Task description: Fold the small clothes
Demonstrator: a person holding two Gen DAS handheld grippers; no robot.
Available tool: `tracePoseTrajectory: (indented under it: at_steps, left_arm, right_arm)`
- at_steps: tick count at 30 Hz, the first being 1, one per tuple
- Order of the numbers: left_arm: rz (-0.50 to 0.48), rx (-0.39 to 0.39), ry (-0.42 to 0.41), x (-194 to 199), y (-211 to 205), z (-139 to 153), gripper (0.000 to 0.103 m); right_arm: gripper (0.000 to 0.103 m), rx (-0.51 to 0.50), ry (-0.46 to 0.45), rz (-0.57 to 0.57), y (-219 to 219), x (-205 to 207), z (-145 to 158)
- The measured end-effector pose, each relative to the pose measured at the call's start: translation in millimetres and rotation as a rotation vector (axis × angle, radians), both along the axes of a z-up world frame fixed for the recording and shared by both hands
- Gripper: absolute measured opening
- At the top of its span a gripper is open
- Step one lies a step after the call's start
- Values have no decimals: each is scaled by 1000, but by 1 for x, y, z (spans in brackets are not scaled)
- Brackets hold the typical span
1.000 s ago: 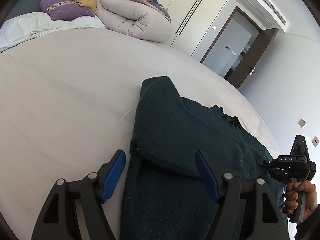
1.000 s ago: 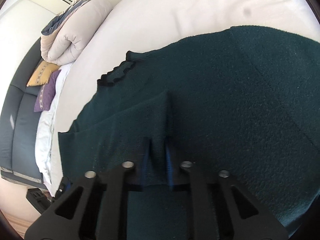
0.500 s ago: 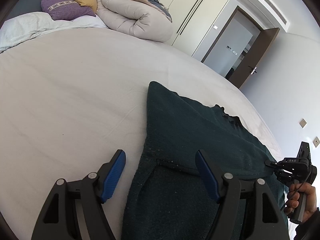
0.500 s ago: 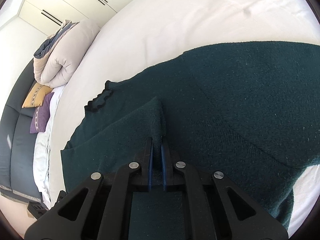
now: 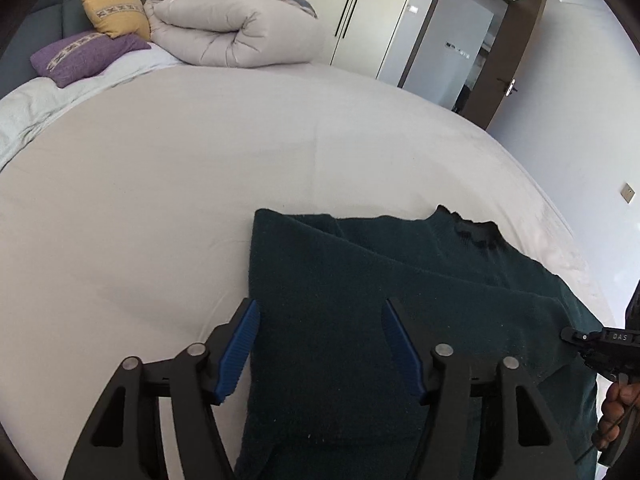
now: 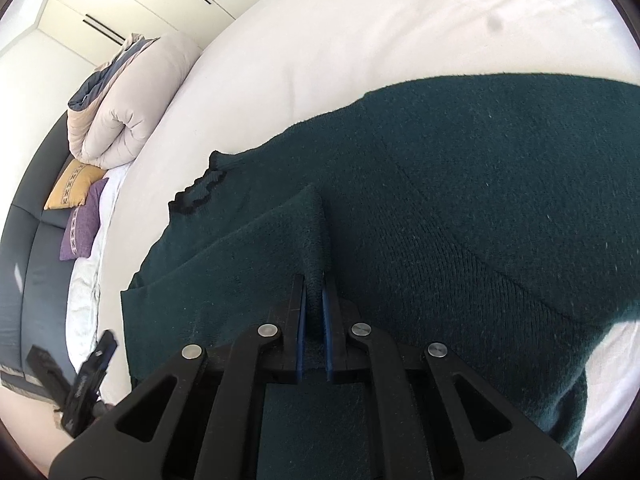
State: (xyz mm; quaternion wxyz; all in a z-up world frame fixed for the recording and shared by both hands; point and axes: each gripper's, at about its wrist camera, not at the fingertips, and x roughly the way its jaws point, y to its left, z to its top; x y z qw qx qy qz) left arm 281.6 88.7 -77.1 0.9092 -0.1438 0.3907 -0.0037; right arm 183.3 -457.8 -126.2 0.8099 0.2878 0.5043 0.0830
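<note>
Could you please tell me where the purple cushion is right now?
In the left wrist view the purple cushion lies upper left at the bed's head, beside the yellow cushion.

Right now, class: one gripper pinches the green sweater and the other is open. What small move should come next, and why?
Probably the right gripper should lay its pinched fold flat on the green sweater and let go. The left gripper, jaws just narrowing, holds nothing; the sleeve already lies across the body.

A dark green sweater (image 6: 460,208) is spread across a white bed (image 6: 360,28), filling the centre and right of the frame. At lower centre, a raised fold of it is pinched between the closed blue pads (image 6: 301,332) of the right gripper (image 6: 314,292). A rolled duvet (image 6: 132,104) and two cushions (image 6: 78,208) are seen at upper left.
</note>
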Motion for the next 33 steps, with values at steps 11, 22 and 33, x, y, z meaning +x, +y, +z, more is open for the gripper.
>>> tracePoseTrajectory:
  at_steps: [11,22,33]
  left_arm:
    - [-29,180,50,16,-22,-27,66]
    - [-24,209,36,14,-25,-30,67]
    - [-6,158,40,16,-16,-35,78]
  right_arm:
    - [6,-14,-48,1,-6,4,-10]
    - [59,42,-234,-30,-3,-24,42]
    - [56,297,-151,-106,-49,-33,-10]
